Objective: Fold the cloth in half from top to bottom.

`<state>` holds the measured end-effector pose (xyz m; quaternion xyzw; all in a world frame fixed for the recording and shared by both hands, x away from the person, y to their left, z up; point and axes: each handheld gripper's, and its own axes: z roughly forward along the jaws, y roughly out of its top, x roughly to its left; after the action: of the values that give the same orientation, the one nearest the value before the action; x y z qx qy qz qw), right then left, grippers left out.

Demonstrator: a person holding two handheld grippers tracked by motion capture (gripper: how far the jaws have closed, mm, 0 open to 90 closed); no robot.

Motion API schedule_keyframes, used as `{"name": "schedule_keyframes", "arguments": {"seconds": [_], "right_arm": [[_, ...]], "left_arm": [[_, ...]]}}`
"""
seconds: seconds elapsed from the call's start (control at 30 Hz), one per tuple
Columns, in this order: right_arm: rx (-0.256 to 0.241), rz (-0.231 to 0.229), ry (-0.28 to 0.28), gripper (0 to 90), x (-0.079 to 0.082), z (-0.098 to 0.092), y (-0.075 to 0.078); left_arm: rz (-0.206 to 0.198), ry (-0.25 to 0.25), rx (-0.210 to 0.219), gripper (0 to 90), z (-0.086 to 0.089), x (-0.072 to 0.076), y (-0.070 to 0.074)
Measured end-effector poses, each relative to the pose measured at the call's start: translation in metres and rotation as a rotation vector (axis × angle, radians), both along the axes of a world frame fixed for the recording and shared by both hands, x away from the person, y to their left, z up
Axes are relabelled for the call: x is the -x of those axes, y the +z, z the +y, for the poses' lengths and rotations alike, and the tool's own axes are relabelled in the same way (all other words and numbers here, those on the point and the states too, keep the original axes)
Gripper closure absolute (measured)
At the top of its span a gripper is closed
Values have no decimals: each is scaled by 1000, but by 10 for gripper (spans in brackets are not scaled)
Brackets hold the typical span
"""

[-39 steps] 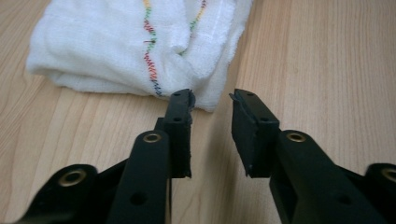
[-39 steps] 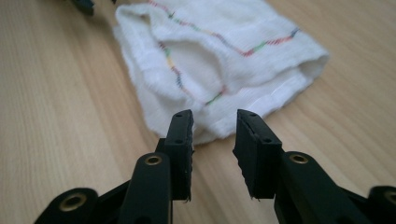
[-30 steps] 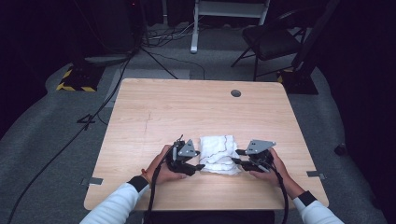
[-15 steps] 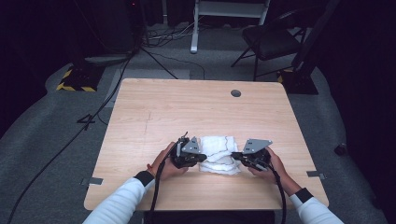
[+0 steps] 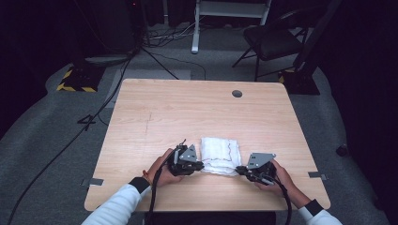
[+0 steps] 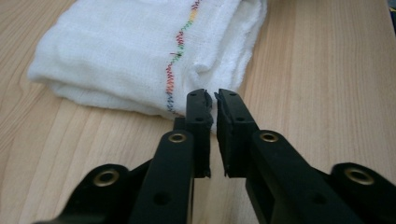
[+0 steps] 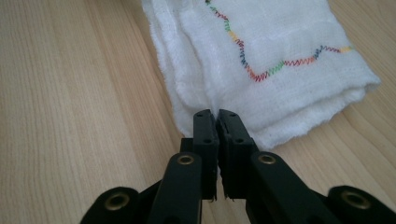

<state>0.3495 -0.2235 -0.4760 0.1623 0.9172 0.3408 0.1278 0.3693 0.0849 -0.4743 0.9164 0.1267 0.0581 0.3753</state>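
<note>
1. High view, left side: left hand [image 5: 159, 168] on left claw [image 5: 202, 165], tips at the left near corner of the cloth [image 5: 219, 152]. Sat slightly farther up the table [image 5: 187, 112] a second ago; since drawn toward the near edge.
2. Left gripper view: left claw [image 6: 212, 95] parted by a narrow slit only, tips right at the near hem of the cloth [image 6: 116, 51]. No fabric seen between the pads. Small dimple in the cloth just beyond the tips. Zigzag coloured stitching [image 6: 175, 65] running away from the claw across the top layer.
3. Centre: cloth folded in several layers, lying flat on the near half of the table between the two claws. Looked bunched and irregular a second ago; now a squarer, tidier pad.
4. Right gripper view: right claw [image 7: 217, 114] pressed together, tips at the hem of the cloth [image 7: 280, 37], layered edges visible beside them. Stitching [image 7: 261, 72] on top. Pinch on a layer not confirmed.
5. High view, right side: right claw [image 5: 238, 169] at the right near corner, right hand [image 5: 281, 176] behind it. Also moved nearer since a second ago.
6. Judgement: fold looks close to finished. Likely remaining: let go at both corners, or one more smoothing pass. Risk: dragging the top layer on withdrawal.
</note>
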Motion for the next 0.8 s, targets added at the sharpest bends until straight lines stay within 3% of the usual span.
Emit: {"name": "schedule_keyframes", "arguments": {"seconds": [0.23, 0.33, 0.4, 0.6, 0.8], "right_arm": [[-23, 11, -26, 765, 7, -10, -3], [-53, -1, -29, 697, 10, -15, 1], [-63, -7, -35, 674, 10, -16, 3], [-106, -32, -88, 550, 5, -25, 16], [-127, -55, -154, 413, -3, -38, 26]], "left_arm": [[-23, 81, 41, 641, 12, -5, 5], [-28, 113, 30, 525, 12, -5, 6], [-22, 114, 30, 512, 13, -5, 7], [-60, 179, 2, 297, 18, -3, 12], [-95, 218, -16, 243, 29, 0, 19]]}}
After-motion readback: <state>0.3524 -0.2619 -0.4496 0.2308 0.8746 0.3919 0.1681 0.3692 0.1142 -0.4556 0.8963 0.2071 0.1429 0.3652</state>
